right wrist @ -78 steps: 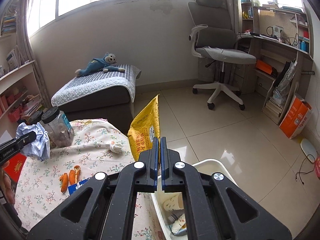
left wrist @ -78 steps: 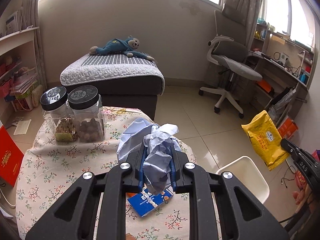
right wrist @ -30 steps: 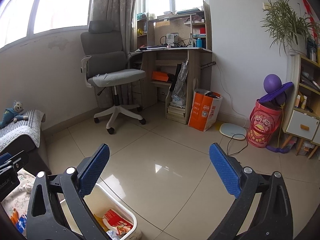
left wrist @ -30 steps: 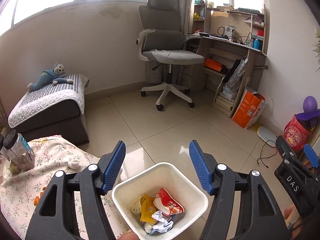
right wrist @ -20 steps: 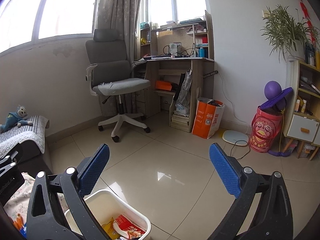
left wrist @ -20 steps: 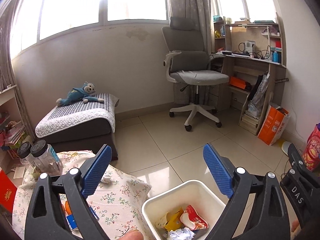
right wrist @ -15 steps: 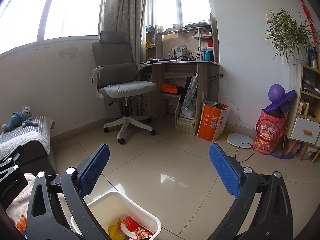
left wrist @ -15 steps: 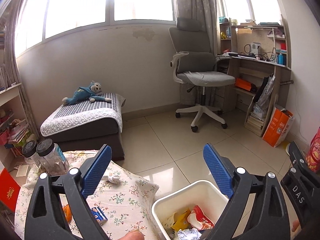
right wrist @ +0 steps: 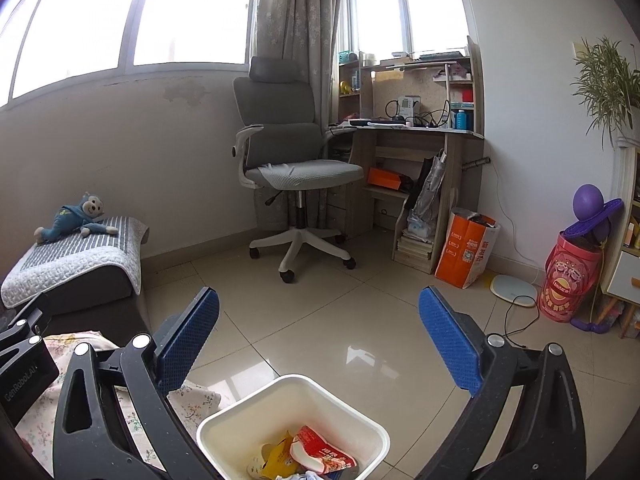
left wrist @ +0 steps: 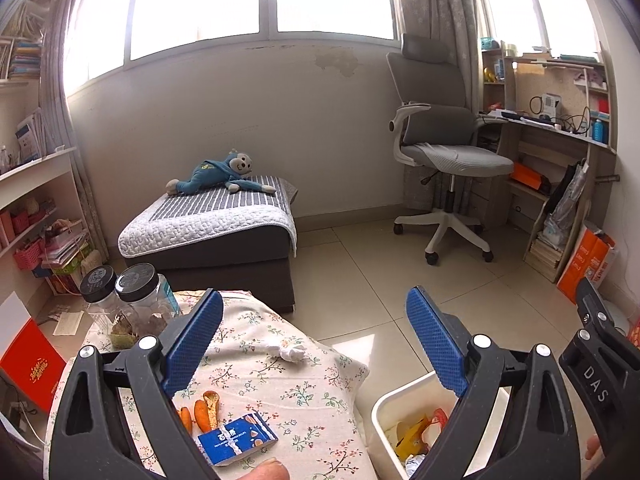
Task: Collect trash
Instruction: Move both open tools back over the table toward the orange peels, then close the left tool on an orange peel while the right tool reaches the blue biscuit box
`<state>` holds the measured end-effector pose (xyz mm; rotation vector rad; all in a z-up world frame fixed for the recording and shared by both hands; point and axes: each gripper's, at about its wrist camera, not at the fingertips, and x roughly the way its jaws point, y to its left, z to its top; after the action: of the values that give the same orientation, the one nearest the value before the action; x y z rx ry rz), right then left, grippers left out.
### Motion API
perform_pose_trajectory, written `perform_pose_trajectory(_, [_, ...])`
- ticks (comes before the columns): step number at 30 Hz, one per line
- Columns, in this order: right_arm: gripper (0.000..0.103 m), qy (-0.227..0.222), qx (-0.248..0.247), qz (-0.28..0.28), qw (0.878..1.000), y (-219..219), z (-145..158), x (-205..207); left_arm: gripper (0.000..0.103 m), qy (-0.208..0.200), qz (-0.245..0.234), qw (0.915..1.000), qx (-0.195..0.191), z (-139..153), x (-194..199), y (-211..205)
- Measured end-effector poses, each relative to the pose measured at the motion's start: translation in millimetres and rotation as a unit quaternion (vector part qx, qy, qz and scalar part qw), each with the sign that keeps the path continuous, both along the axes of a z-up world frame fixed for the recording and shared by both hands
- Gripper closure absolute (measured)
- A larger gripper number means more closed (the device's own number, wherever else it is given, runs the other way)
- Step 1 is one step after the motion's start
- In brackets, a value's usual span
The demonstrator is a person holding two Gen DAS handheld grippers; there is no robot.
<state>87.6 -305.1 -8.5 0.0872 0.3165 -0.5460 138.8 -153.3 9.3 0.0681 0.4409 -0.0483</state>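
My left gripper is open and empty above the floral-cloth table. On the table lie a blue carton, orange peel pieces and a small white crumpled tissue. The white trash bin stands on the floor right of the table and holds yellow and red wrappers and crumpled paper. My right gripper is open and empty above the bin, whose red wrapper and yellow bag show inside.
Two black-lidded jars stand at the table's far left. A dark ottoman with a blue plush monkey is behind the table. A grey office chair and a desk stand further back on the tiled floor.
Both grippers let go of their trash, the crumpled paper and the yellow bag, into the bin and opened. The left view has since swung left, back toward the table.
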Motion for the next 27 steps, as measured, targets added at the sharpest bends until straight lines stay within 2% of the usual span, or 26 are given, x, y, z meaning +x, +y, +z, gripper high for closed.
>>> perform_pose_trajectory(23, [0.007,0.043,-0.016,0.094,0.994,109,-18,56,0.013,0.031,0.090,0.9955,-0.005,-23,28,121])
perform_pose_trajectory(27, [0.007,0.062,-0.018,0.113,0.992,126,-26,68,0.013,0.054,0.103,0.9931,-0.002,-34,39,144])
